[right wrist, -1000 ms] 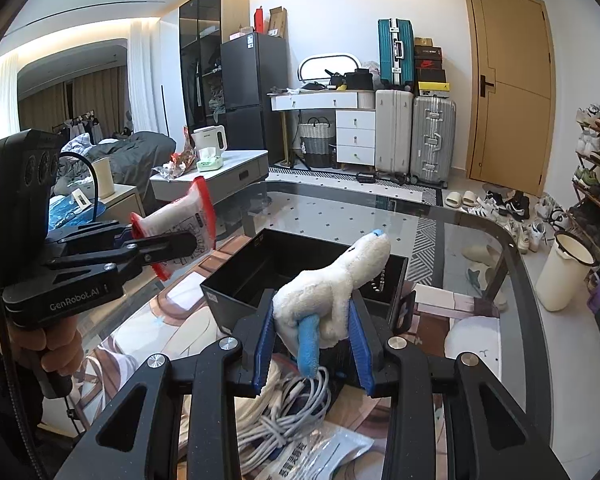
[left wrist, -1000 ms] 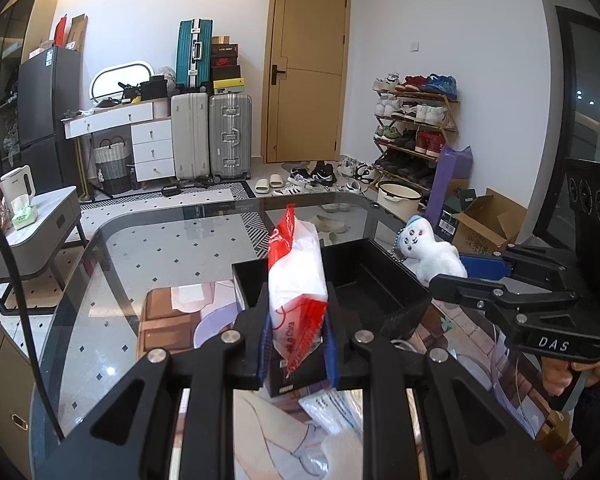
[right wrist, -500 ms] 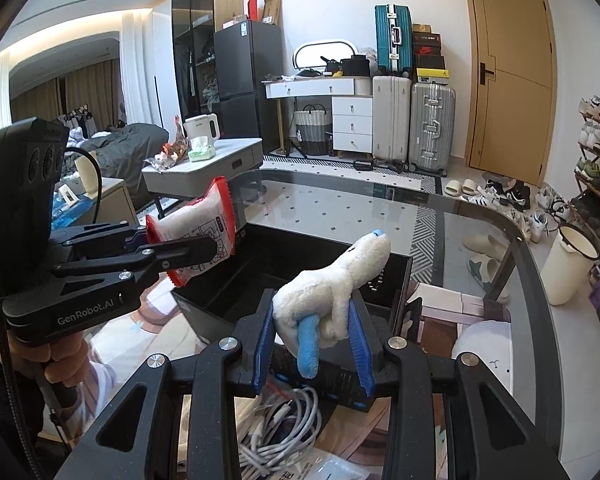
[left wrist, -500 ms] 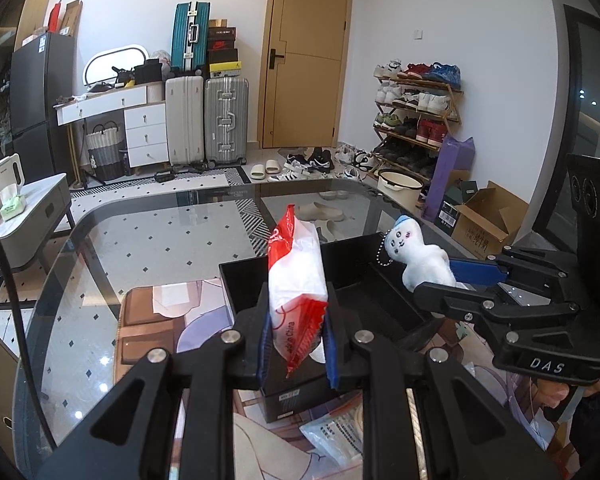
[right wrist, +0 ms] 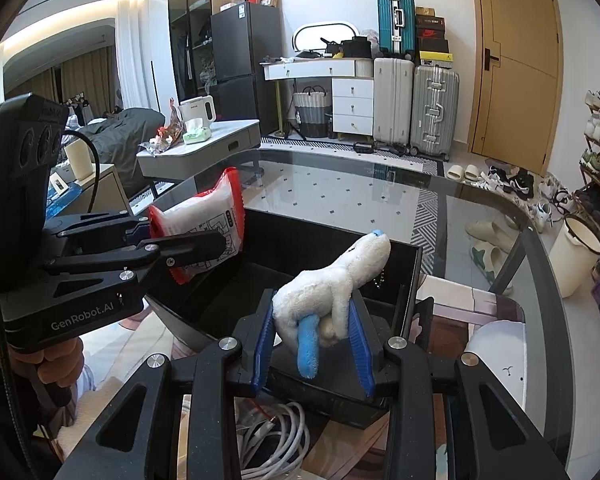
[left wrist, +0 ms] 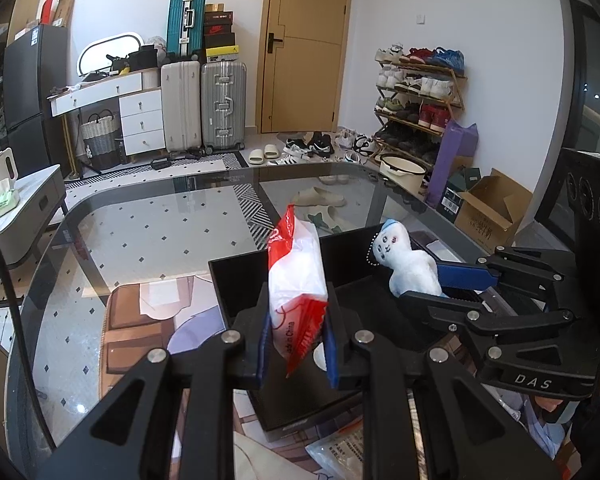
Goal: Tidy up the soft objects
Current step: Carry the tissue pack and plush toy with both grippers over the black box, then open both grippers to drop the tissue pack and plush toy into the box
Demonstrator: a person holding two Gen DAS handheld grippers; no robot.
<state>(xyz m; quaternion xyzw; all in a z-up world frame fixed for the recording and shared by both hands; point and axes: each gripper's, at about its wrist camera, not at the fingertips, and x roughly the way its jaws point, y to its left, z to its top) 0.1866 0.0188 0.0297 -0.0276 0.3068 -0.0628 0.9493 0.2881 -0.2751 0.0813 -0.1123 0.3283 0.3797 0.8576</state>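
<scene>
Left hand-held gripper [left wrist: 296,344]: blue-padded fingers [left wrist: 263,344] clamped on the lower end of a red-and-white soft packet [left wrist: 296,276], held upright above a black open-top box [left wrist: 236,280]. The box stands on a glass surface [left wrist: 148,232]. Right hand-held gripper [left wrist: 432,286] enters from the right side, closed on a white plush toy [left wrist: 404,264] with a blue cap, a bead chain hanging at its head; the toy sits over the box's right portion. A clear plastic bag [left wrist: 336,450] lies on the surface in front of the box.
</scene>
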